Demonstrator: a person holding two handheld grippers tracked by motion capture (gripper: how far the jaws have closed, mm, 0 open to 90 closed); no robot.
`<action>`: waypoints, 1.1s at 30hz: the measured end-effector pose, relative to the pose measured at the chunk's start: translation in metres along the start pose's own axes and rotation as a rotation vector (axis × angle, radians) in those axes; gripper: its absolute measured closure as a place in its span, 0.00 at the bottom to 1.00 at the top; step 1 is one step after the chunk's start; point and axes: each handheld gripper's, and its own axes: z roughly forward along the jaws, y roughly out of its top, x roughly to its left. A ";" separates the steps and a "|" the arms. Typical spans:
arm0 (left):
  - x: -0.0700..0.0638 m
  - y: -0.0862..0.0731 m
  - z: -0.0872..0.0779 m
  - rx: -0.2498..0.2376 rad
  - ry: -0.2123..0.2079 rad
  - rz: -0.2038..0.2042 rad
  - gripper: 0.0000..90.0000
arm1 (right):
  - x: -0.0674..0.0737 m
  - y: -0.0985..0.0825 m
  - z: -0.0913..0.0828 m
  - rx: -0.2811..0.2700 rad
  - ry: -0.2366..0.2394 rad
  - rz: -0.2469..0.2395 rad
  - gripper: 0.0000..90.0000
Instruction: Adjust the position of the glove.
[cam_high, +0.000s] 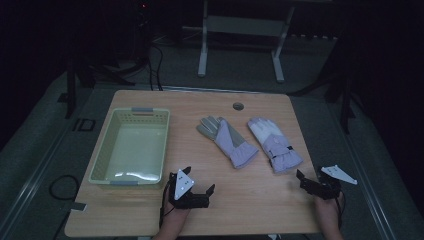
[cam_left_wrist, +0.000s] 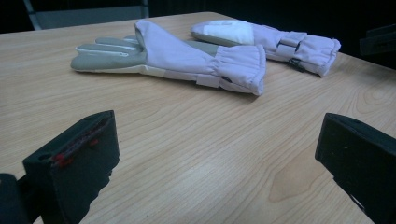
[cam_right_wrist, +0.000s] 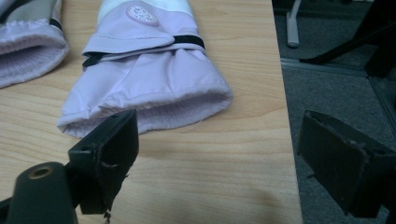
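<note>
Wooden table (cam_high: 250, 200): two lilac gloves (cam_high: 252, 141), no legible label; left tongs (cam_high: 195, 190), right tongs (cam_high: 310, 181) released, empty.

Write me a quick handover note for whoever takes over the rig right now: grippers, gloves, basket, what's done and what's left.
Left hand-held gripper: open, empty, low over the near table edge by the basket, facing the gloves.
Right hand-held gripper: open, empty, at the near right corner, just short of the right glove's cuff.
Left glove and right glove: flat side by side mid-table, cuffs toward the person, untouched.
Basket: on the table's left, nothing in it.
Done: nothing moved.
Left: probably grasp each glove and place it in the basket.
</note>
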 end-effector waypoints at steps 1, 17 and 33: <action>0.000 0.000 0.000 0.001 0.003 0.003 0.00 | 0.000 0.000 0.000 0.003 -0.012 -0.003 0.14; -0.001 0.000 0.001 0.006 0.012 0.006 0.00 | -0.006 0.009 -0.002 0.027 0.001 0.046 0.14; -0.001 0.000 0.001 0.009 0.008 0.004 0.00 | -0.004 0.056 -0.026 -0.023 -0.001 0.026 0.15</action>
